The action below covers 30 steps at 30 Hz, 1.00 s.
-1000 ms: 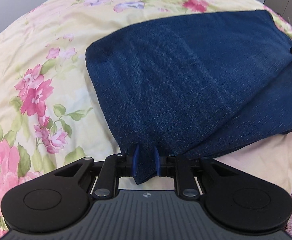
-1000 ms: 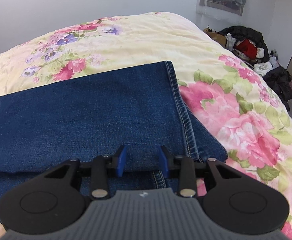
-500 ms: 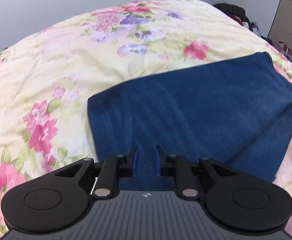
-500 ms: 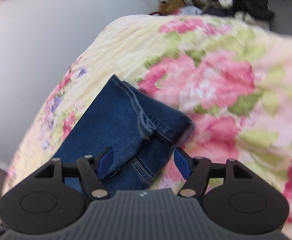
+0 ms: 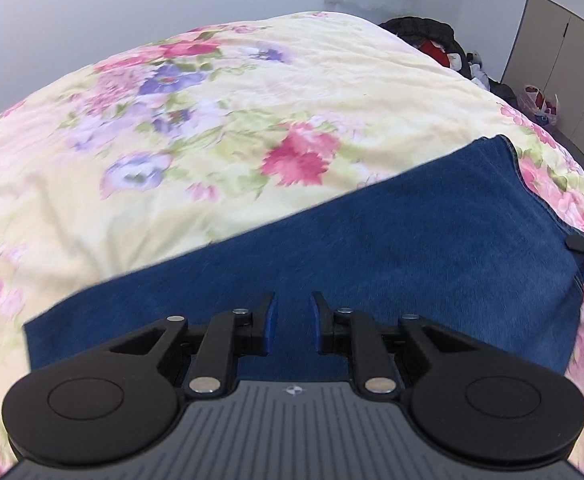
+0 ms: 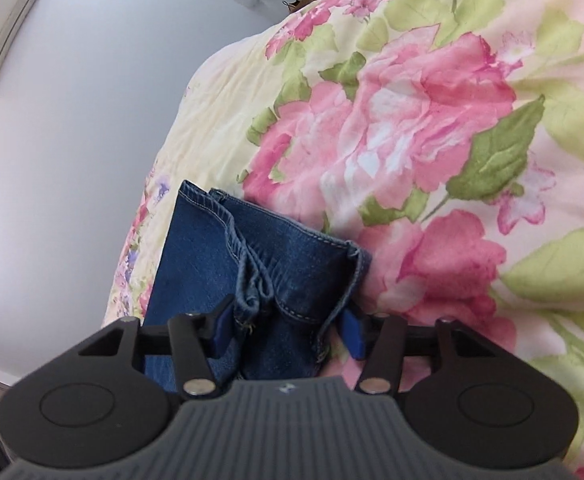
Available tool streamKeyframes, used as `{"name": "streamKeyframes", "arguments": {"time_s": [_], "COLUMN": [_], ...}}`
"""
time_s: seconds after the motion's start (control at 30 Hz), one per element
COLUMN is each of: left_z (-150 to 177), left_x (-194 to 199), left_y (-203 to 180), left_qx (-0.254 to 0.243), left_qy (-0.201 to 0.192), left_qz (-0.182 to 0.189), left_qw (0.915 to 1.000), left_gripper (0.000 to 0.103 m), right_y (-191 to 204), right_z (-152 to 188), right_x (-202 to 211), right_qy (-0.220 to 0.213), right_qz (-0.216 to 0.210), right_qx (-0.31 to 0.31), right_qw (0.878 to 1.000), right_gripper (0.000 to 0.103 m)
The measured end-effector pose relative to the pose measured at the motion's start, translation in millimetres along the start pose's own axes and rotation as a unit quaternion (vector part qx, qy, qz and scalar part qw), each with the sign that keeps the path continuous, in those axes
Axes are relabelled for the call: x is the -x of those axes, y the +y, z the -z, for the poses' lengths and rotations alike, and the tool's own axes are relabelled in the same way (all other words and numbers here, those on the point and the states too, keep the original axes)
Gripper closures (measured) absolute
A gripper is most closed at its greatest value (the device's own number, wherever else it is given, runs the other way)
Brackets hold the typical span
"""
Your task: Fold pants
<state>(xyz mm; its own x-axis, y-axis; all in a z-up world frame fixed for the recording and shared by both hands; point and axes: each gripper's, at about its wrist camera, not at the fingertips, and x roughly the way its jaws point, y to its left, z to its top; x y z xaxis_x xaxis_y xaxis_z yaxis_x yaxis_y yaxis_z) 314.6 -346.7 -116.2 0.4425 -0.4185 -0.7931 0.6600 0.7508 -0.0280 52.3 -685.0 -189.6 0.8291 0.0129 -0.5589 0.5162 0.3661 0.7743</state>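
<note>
Pants (image 5: 372, 248) folded; left gripper (image 5: 291, 322) slightly parted – empty; right gripper (image 6: 285, 326) wide, released.

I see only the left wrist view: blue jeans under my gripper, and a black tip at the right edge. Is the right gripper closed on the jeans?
Observer: No. The right gripper is wide open, and an end of the jeans lies between its fingers.
Operator: Which part of the jeans is it?
Observer: The stitched hems. There are two layers, and the upper one is curled and not lined up.
Operator: What lies beyond them?
Observer: Only the floral bedcover.
</note>
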Motion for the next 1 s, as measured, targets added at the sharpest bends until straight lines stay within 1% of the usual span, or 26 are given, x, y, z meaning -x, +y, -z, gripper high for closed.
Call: {"name": "streamKeyframes", "arguments": {"time_s": [0.07,0.13,0.3,0.37,0.47,0.5,0.57,0.67,0.73,0.77,0.87,0.97,1.0], "left_z": [-10.4,-18.9,-25.7,-23.8,-18.9,-16.5,-6.6,18.5,37.7,46.1,67.1,76.8,79.2], "left_x": [-16.9,-34.0,-63.3,-65.0,-53.2,-46.1,-30.4,-4.9,9.0,13.6,23.7,29.4,32.7], "left_y": [-3.8,-5.7,-13.0,-16.0,-18.5,-20.1,-25.2,-42.6,-54.3,-59.0,-71.6,-78.1,-78.9], "left_qx": [0.001,0.002,0.002,-0.002,-0.004,-0.003,-0.003,-0.030,-0.045,-0.049,-0.054,-0.055,-0.056], "left_qy": [-0.001,0.002,0.003,-0.002,-0.010,-0.008,-0.004,-0.005,-0.003,0.002,0.008,0.027,0.032], "left_qz": [-0.003,-0.009,-0.019,-0.027,-0.031,-0.025,0.000,0.027,0.037,0.046,0.058,0.087,0.091], "left_qw": [1.0000,1.0000,0.9998,0.9996,0.9995,0.9997,1.0000,0.9992,0.9983,0.9977,0.9968,0.9943,0.9938], "left_gripper": [0.081,0.081,0.082,0.082,0.082,0.082,0.082,0.081,0.081,0.082,0.083,0.082,0.082], "right_y": [1.1,3.0,14.7,21.0,33.3,36.9,42.9,58.1,71.2,79.6,99.1,117.7,124.4], "right_z": [1.6,1.7,-2.2,-5.4,-7.7,-7.8,-7.6,-5.5,-3.4,-2.0,2.6,8.7,11.0], "right_x": [1.3,4.6,9.7,11.7,15.2,16.6,20.8,30.2,35.6,37.6,43.2,46.9,48.6], "right_qy": [-0.001,-0.001,0.004,0.006,0.006,0.006,0.005,-0.005,-0.012,-0.015,-0.022,-0.026,-0.028], "right_qz": [-0.009,-0.020,-0.029,-0.032,-0.026,-0.022,-0.020,-0.023,-0.023,-0.021,-0.017,-0.008,-0.004], "right_qx": [0.013,0.019,0.045,0.053,0.080,0.087,0.092,0.106,0.121,0.131,0.148,0.166,0.175], "right_qw": [1.000,1.000,0.999,0.998,0.996,0.996,0.996,0.994,0.992,0.991,0.989,0.986,0.984], "right_gripper": [0.067,0.074,0.079,0.080,0.081,0.081,0.082,0.082,0.083,0.083,0.083,0.083,0.083]}}
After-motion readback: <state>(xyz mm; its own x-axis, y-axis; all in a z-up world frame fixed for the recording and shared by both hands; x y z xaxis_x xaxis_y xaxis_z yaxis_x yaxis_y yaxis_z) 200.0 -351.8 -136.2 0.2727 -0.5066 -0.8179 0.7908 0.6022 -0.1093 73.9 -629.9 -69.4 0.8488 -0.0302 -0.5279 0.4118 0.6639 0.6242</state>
